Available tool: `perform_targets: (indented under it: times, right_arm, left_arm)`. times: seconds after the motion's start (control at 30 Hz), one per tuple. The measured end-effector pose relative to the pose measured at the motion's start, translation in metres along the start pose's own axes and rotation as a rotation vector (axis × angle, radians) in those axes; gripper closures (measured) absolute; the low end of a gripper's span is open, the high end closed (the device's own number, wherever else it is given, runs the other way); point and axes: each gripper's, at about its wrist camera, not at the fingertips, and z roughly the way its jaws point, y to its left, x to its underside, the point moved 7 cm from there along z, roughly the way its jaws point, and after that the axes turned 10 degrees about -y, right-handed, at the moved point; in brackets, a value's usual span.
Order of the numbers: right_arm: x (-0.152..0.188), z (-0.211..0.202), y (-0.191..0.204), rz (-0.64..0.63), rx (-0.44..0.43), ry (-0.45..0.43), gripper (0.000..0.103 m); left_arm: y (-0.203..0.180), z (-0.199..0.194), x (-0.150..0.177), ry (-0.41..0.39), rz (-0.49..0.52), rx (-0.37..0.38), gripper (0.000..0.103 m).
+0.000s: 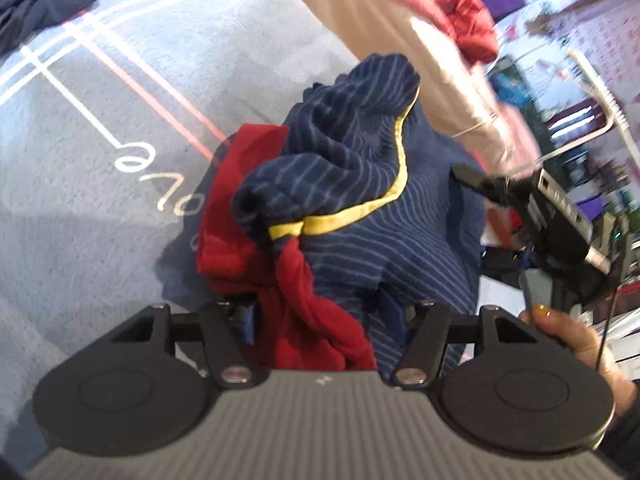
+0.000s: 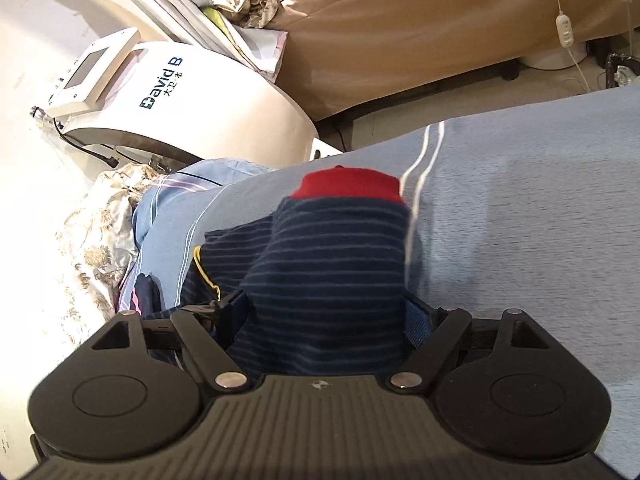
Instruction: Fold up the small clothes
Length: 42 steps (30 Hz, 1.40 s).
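A navy striped garment (image 1: pixel 352 152) with yellow trim and red parts stands bunched on the light blue blanket (image 1: pixel 100 120). My left gripper (image 1: pixel 332 312) is shut on it: red and navy cloth fills the gap and hides the fingertips. At the garment's right edge, one finger (image 1: pixel 472 178) of my right gripper shows, with a person's hand (image 1: pixel 560 340) below it. In the right wrist view, a navy sleeve (image 2: pixel 328 260) with a red cuff (image 2: pixel 348 184) runs forward out of my right gripper (image 2: pixel 320 312). That gripper is shut on the cloth, with its jaws wide and its tips covered.
A dark blue cloth (image 1: pixel 40 0) lies at the blanket's far left. A red garment (image 1: pixel 468 28) sits on a beige couch (image 2: pixel 400 32). A white machine (image 2: pixel 180 92) and floral bedding (image 2: pixel 96 220) stand beside the blanket's (image 2: pixel 520 220) left edge.
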Motion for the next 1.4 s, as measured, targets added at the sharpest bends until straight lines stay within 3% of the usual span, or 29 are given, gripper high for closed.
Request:
perform_targets:
  times: [0.17,0.2,0.23,0.3,0.4,0.7,0.8,0.97,1.17,1.4]
  right_arm:
    - [0.001,0.008,0.006,-0.054,0.065,-0.001,0.000]
    - [0.002,0.007,0.004,-0.074,0.104,-0.003,0.008]
    - [0.002,0.004,0.002,-0.083,0.121,-0.005,0.027]
    - [0.001,-0.004,-0.002,-0.050,0.113,-0.025,0.049]
    - [0.001,-0.014,-0.002,-0.036,0.125,-0.057,0.060]
    - [0.003,-0.036,0.044,-0.195,0.220,-0.154,0.070]
    - [0.003,-0.055,0.063,-0.272,0.222,-0.182,0.071]
    - [0.001,-0.109,0.077,-0.289,0.227,-0.250,0.071]
    - [0.004,-0.184,0.057,-0.333,0.301,-0.266,0.071]
    - [0.000,-0.291,0.023,-0.309,0.330,-0.308,0.071]
  left_arm:
    - [-0.013,0.009,-0.008,0.035,0.068,-0.060,0.048]
    - [-0.013,0.009,-0.008,0.038,0.067,-0.062,0.050]
    - [-0.013,0.009,-0.009,0.039,0.055,-0.060,0.054]
    - [-0.013,0.007,-0.010,0.041,0.051,-0.058,0.059]
    - [-0.016,0.005,-0.011,0.047,0.080,-0.066,0.067]
    - [-0.033,-0.017,-0.012,0.065,0.153,-0.084,0.077]
    - [-0.048,-0.031,-0.011,0.063,0.198,-0.057,0.078]
    - [-0.083,-0.055,0.003,0.076,0.280,0.004,0.078]
    - [-0.140,-0.081,0.049,0.138,0.375,0.104,0.078]
    - [-0.236,-0.105,0.136,0.194,0.474,0.206,0.078]
